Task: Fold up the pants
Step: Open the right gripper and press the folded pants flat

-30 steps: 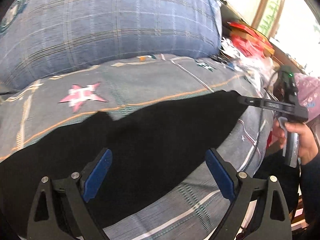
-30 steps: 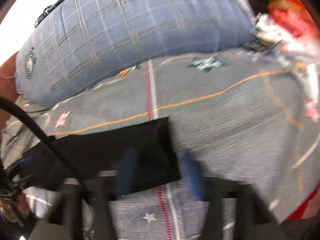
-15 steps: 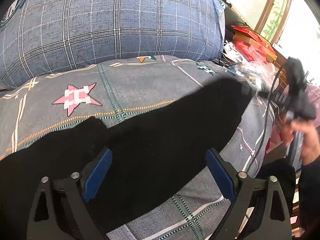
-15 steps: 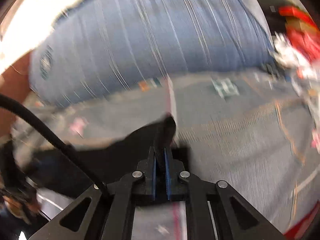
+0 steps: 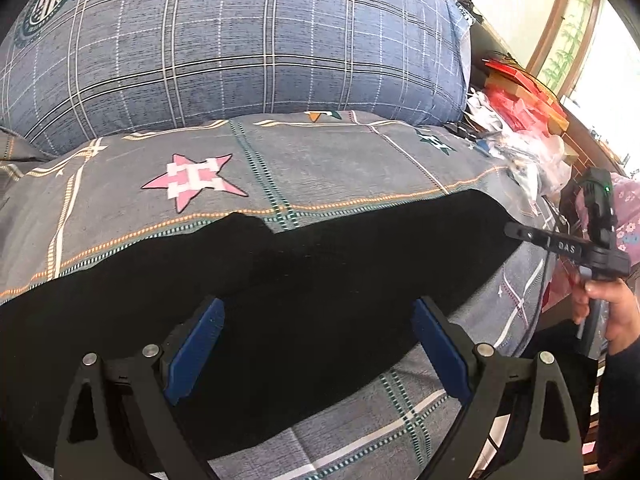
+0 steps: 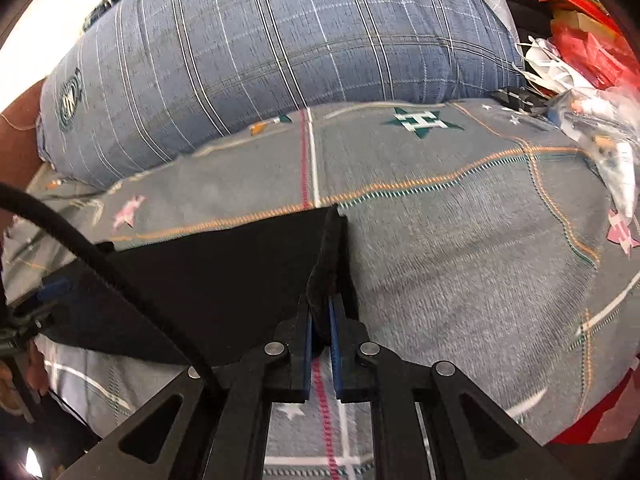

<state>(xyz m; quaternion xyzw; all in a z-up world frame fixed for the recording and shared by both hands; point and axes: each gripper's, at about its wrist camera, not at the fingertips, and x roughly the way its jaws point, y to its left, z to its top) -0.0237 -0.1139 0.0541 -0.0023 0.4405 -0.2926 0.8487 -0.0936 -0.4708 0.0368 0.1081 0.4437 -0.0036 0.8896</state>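
My right gripper (image 6: 320, 320) clamped on black cloth pants' (image 5: 300, 280) end, left gripper (image 5: 316, 344) agape; pants flat on grey patterned bedsheet (image 5: 340, 168), no fold made.

The pants (image 5: 320, 292) are showing as a matt black cloth with a faintly fuzzy edge where the fabric is bunching. The bedsheet (image 5: 340, 168) is looking like a soft, brushed grey woven cloth, and the plaid pillow (image 5: 240, 48) is reading as a similar slightly napped blue fabric. The left gripper (image 5: 316, 356) is presenting matt black plastic arms, smooth blue pads and small shiny metal rivets. Crinkled glossy plastic bags (image 6: 592, 120) are catching the light.
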